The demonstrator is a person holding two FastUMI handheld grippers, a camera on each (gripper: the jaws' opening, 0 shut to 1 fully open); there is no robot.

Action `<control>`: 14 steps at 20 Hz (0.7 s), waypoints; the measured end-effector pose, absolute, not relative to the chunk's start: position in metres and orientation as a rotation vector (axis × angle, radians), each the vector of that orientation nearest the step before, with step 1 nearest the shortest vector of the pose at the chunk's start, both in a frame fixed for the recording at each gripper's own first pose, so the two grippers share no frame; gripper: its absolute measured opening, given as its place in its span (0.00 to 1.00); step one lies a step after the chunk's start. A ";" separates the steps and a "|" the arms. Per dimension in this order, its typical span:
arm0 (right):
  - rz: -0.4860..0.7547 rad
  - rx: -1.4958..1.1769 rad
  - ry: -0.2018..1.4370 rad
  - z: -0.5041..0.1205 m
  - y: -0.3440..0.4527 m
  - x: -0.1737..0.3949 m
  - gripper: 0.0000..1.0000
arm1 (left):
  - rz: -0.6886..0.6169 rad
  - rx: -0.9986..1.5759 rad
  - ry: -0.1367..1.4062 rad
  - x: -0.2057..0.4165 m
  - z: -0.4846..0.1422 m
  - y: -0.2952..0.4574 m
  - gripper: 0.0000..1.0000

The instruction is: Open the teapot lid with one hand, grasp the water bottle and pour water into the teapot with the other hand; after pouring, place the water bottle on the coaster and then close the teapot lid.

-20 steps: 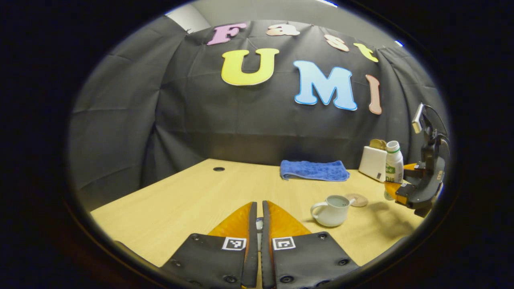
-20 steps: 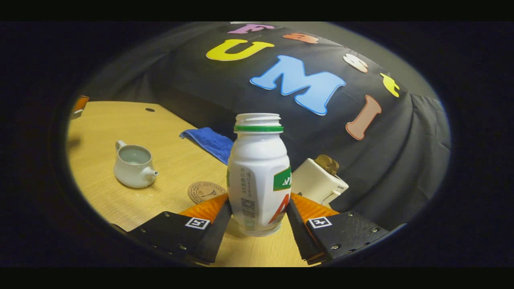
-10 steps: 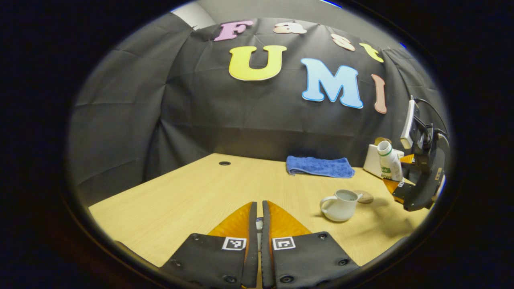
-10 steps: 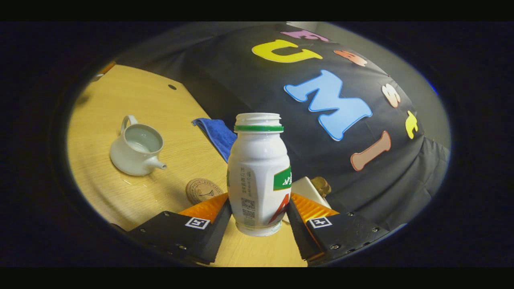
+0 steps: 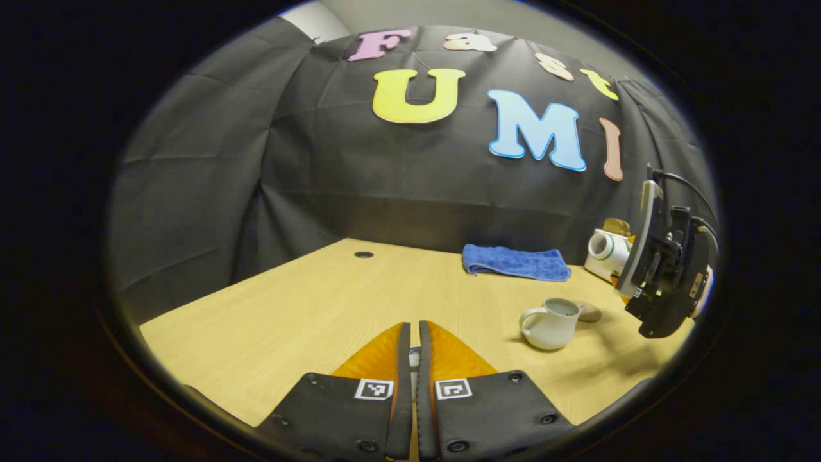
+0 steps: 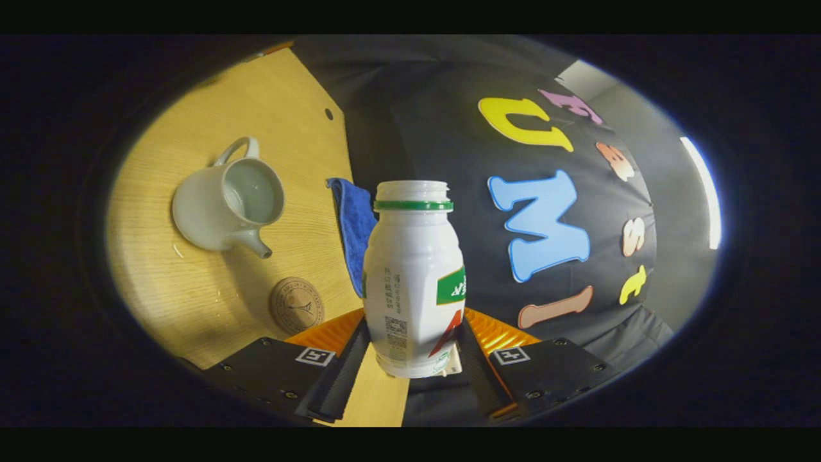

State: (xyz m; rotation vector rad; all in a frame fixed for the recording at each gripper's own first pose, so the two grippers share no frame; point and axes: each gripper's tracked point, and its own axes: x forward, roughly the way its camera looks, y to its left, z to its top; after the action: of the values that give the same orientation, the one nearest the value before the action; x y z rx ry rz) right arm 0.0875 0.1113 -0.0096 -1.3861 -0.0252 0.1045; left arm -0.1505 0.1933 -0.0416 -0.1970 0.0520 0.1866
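The white teapot stands on the table with no lid on it, its spout towards the round coaster. My right gripper is shut on the white water bottle, which has a green neck ring and no cap. In the left gripper view the bottle lies almost level in the air, up and right of the teapot, with its mouth facing left. No water stream shows. My left gripper is shut low over the table, left of the teapot, with a pale sliver of the lid between its fingers.
A folded blue cloth lies at the back of the wooden table, behind the teapot. The coaster sits just right of the teapot. A small round hole marks the table's far left part.
My right gripper has rolled over with the bottle, tipping it from upright to nearly level, and has drawn closer above the teapot. The left gripper has hardly moved.
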 end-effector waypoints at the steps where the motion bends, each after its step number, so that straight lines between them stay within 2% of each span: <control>1: 0.107 -1.410 -0.032 -0.009 0.114 0.088 0.74 | 0.187 -0.199 0.053 -0.151 -0.042 0.194 0.14; 14: 0.109 -1.641 -0.132 -0.003 0.121 0.082 0.74 | 0.199 -0.204 0.071 -0.148 -0.052 0.194 0.14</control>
State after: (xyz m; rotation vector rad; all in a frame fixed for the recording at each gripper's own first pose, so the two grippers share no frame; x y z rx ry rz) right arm 0.0821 0.1212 -0.0028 -1.6412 -0.1321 0.1087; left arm -0.1480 0.1944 -0.0521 -0.2039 0.0708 0.1988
